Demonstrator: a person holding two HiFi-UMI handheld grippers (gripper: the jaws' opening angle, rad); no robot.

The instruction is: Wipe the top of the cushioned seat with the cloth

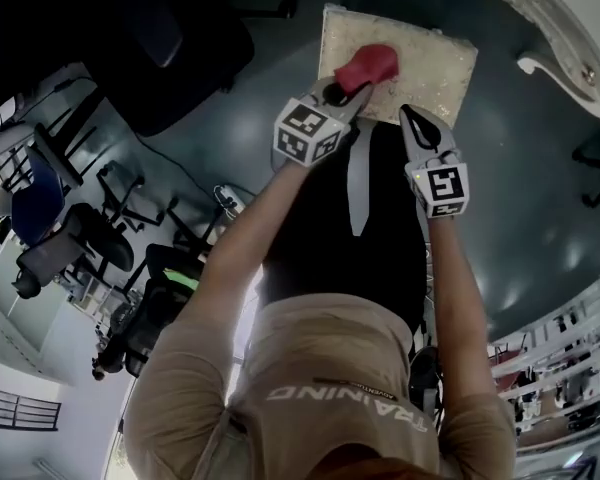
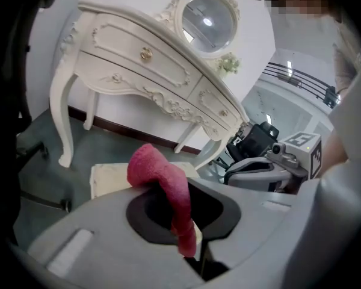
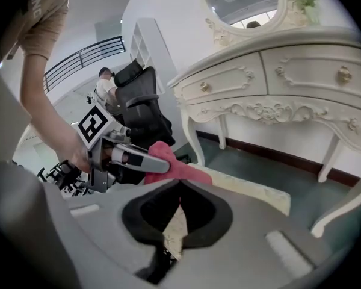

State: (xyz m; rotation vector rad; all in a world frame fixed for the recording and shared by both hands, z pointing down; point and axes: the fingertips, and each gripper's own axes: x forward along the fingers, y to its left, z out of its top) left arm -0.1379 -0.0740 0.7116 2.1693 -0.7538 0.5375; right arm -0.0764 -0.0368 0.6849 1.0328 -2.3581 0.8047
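1. Head view: the left gripper (image 1: 357, 91) reaches forward over the cushioned seat (image 1: 432, 60). Its jaws are closed on a bunched red cloth (image 1: 369, 64), and the cloth bulges out just ahead of the tips, resting on the near part of the seat's pale, speckled top. The right gripper (image 1: 409, 117) hangs just beside it, its tips at the seat's near edge and apart from the cloth. Dark grey floor (image 1: 242, 133) surrounds the seat.

2. Left gripper view: the jaws are clamped tight on the cloth. One fold humps up beyond the tips and a strip trails back down between the jaws towards the camera. A corner of the seat shows past the jaws to the left of the cloth. Behind stands a white carved dressing table (image 2: 145, 71) with a round mirror (image 2: 208, 19). The right gripper lies off to the right of these jaws, level with them.

3. Right gripper view: the jaws are together at the tips and hold nothing. Through the slit behind the tips only the seat's speckled top can be seen. Just beyond the tips and to their left, the left gripper pins the cloth onto the seat. The cushion runs on to the right of the jaws, towards the dressing table's legs.
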